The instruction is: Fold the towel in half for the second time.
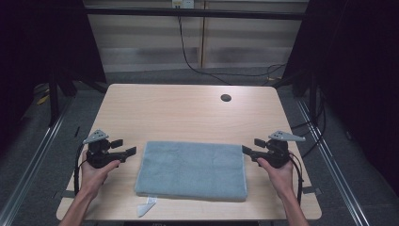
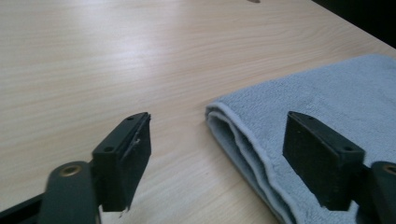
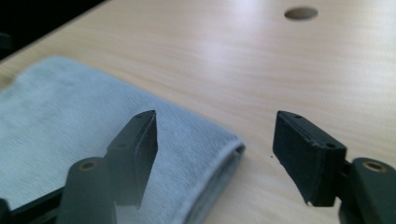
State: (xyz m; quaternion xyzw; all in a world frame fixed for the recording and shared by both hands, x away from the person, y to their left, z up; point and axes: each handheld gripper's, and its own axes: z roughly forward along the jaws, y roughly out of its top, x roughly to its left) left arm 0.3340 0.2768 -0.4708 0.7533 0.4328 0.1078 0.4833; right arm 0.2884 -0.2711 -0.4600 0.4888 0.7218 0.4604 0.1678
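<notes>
Folded towel [image 1: 192, 170] lies flat at the near-centre tabletop [image 1: 188, 113], its near edge close to the tabletop's front edge. Left tongs [image 1: 128, 147] and right tongs [image 1: 249, 146] wide, empty, just off its ends. Far half bare except a hole [image 1: 226, 98]; white tag [image 1: 146, 207] at the near-left corner.

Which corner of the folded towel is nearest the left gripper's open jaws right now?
The towel's far-left corner, layered fold edges showing, just ahead between the left gripper's jaws.
</notes>
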